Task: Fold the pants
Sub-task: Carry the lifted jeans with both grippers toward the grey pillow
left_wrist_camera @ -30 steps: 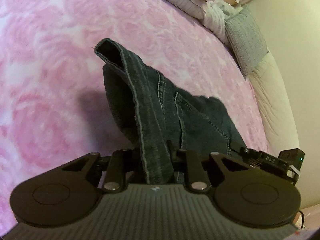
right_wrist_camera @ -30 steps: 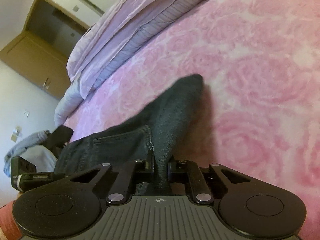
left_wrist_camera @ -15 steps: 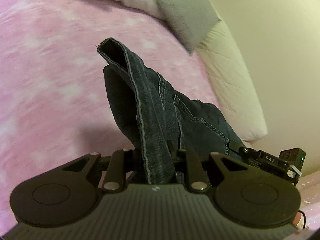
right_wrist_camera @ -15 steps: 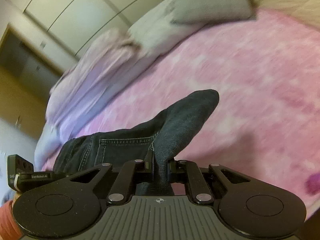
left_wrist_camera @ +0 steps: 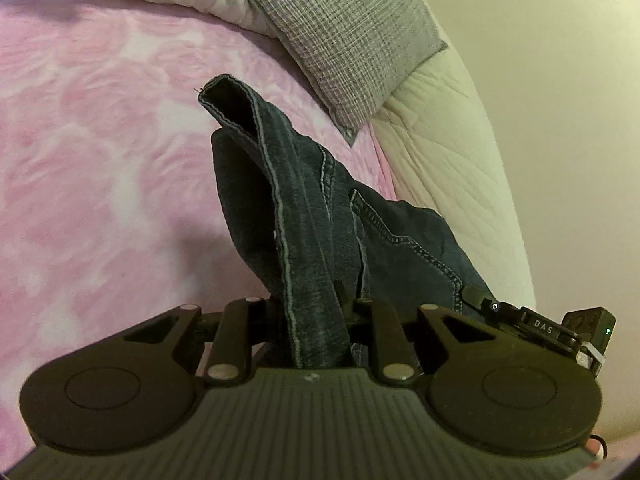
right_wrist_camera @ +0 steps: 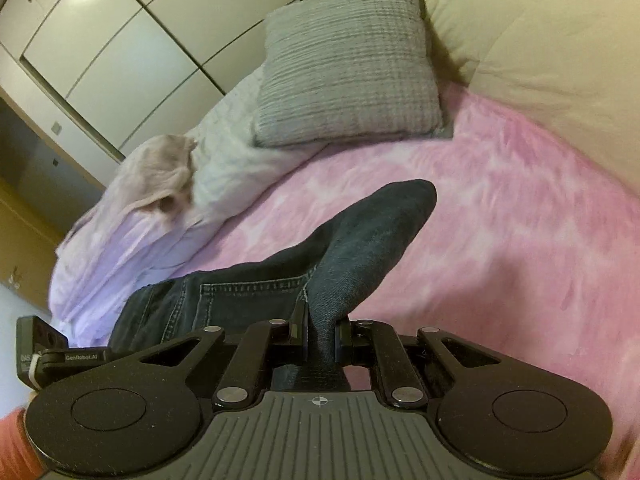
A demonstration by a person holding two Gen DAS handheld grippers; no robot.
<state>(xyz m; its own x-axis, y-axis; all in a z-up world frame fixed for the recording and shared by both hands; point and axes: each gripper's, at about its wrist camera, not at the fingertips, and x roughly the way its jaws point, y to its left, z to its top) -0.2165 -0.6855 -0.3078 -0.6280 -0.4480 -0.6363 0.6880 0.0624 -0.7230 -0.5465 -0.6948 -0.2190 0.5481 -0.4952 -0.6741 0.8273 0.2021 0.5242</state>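
Note:
Dark blue denim pants point(left_wrist_camera: 304, 216) hang above a pink rose-patterned bedspread point(left_wrist_camera: 100, 168). My left gripper point(left_wrist_camera: 316, 312) is shut on a stitched edge of the pants, which juts forward past the fingers with an open hem at its tip. My right gripper point(right_wrist_camera: 320, 328) is shut on another fold of the same pants point(right_wrist_camera: 360, 240); a seamed panel stretches left from it toward the other gripper's body point(right_wrist_camera: 60, 356). In the left wrist view the right gripper's body point(left_wrist_camera: 552, 328) shows at the right, with denim spanning between the two. The fingertips are hidden by cloth.
A grey woven cushion point(right_wrist_camera: 352, 64) leans on a cream quilted headboard point(right_wrist_camera: 540, 52) at the far end of the bed. Lilac and white bedding point(right_wrist_camera: 160, 208) is piled along the left. Wardrobe doors point(right_wrist_camera: 120, 28) stand behind it. An orange sleeve point(right_wrist_camera: 16, 448) shows at bottom left.
Both grippers have tilted up and swung toward the head of the bed, still holding the pants; the cushion, headboard and wardrobe have come into view. The grips have not changed.

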